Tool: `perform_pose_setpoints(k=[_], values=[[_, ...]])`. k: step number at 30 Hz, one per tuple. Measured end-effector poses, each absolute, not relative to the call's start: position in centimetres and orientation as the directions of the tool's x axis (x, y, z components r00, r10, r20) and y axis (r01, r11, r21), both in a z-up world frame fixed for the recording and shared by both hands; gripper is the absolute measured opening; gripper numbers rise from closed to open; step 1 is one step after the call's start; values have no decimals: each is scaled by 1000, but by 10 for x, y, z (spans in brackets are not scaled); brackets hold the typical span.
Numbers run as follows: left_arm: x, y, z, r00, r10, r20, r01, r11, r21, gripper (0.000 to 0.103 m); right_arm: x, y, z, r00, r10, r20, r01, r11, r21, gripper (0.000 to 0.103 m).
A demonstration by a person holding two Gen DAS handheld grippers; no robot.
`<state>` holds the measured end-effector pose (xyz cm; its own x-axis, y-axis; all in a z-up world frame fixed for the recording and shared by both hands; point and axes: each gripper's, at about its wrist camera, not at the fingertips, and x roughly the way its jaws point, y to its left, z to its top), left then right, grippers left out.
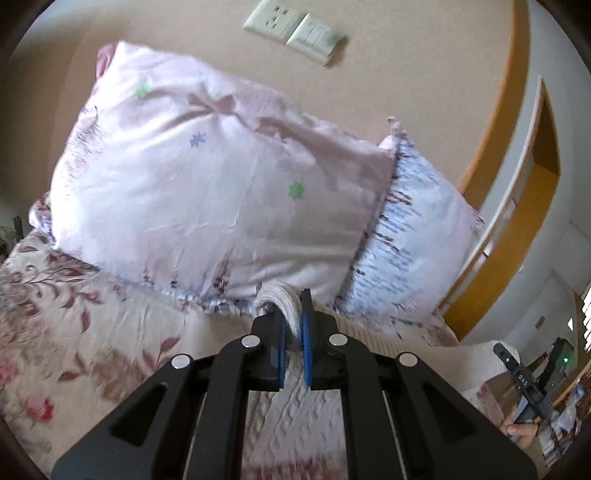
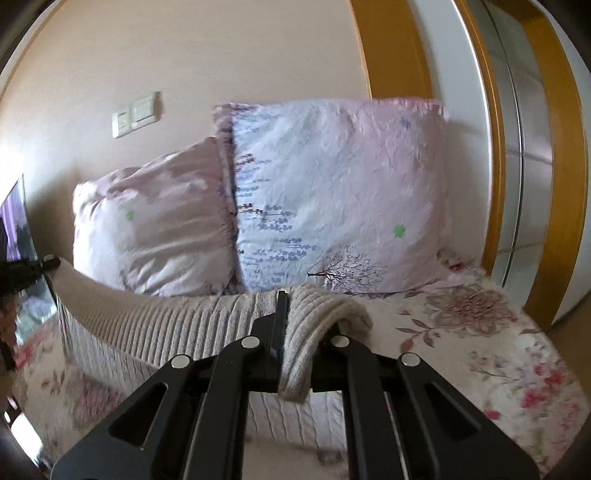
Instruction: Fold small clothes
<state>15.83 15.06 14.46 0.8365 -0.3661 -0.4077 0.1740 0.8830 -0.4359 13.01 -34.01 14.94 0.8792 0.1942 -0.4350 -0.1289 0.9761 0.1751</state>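
Note:
A cream ribbed knit garment (image 2: 177, 325) hangs stretched between both grippers above the floral bed. My left gripper (image 1: 293, 314) is shut on one end of its hem, a fold of knit (image 1: 284, 299) bunched between the blue pads. In the right wrist view my right gripper (image 2: 288, 321) is shut on the other end, with the ribbed edge (image 2: 317, 314) draped over the right finger. The knit garment (image 1: 295, 413) falls below the left gripper. The right gripper (image 1: 524, 376) shows at the far right of the left wrist view, the left gripper (image 2: 26, 269) at the far left of the right wrist view.
Two pale pink pillows (image 1: 207, 192) (image 2: 340, 192) lean against the beige wall at the head of the bed. The floral bedspread (image 2: 498, 347) lies under the garment. A wooden door frame (image 2: 391, 48) and white wardrobe stand on the right. Wall switches (image 1: 295, 29) sit above the pillows.

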Motion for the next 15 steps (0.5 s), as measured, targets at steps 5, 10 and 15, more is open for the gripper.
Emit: perform_pose_setpoints(k=[5,10,15], values=[[227,145,90,777,-368,-511,84,865,-494,7,201,-346,96,792,199,-577,-50,963,264,8],[264,154,37,702,-390,-595,-8,832,-555,7,243,-353,42,672,241,-700,42,932,361,8],[281,159,24,683,-426,-594,-38,790,-611,9,273,-369,21,589,327,-739,161,849,503,23]])
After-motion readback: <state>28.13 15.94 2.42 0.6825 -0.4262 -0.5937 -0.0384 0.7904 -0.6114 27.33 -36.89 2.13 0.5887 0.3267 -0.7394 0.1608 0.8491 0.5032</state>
